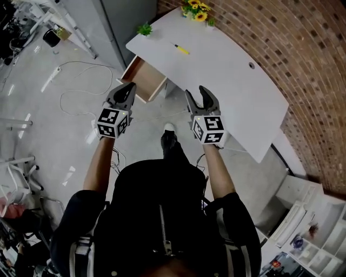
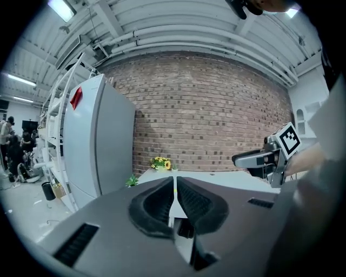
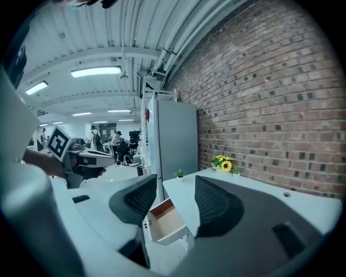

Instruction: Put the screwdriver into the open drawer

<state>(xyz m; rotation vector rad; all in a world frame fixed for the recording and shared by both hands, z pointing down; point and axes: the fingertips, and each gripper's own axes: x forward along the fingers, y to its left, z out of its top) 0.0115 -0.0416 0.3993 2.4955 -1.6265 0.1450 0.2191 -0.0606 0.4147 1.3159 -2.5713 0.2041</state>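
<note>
A yellow screwdriver point(image 1: 181, 49) lies on the white desk point(image 1: 227, 81) near its far end. The open wooden drawer point(image 1: 143, 79) sticks out from the desk's left side and looks empty in the right gripper view point(image 3: 165, 222). My left gripper point(image 1: 130, 85) hovers over the floor just in front of the drawer. Its pads point(image 2: 157, 203) stand almost together with nothing between them. My right gripper point(image 1: 195, 92) is held in front of the desk's near edge. It is open and empty point(image 3: 175, 181). Both grippers are well short of the screwdriver.
Yellow flowers point(image 1: 195, 11) and a small green plant point(image 1: 144, 29) stand at the desk's far end. A tall grey cabinet point(image 2: 97, 140) rises left of the desk, a brick wall point(image 1: 281, 48) behind it. A white cable point(image 1: 81, 92) lies on the floor. White shelving point(image 1: 308, 232) stands lower right.
</note>
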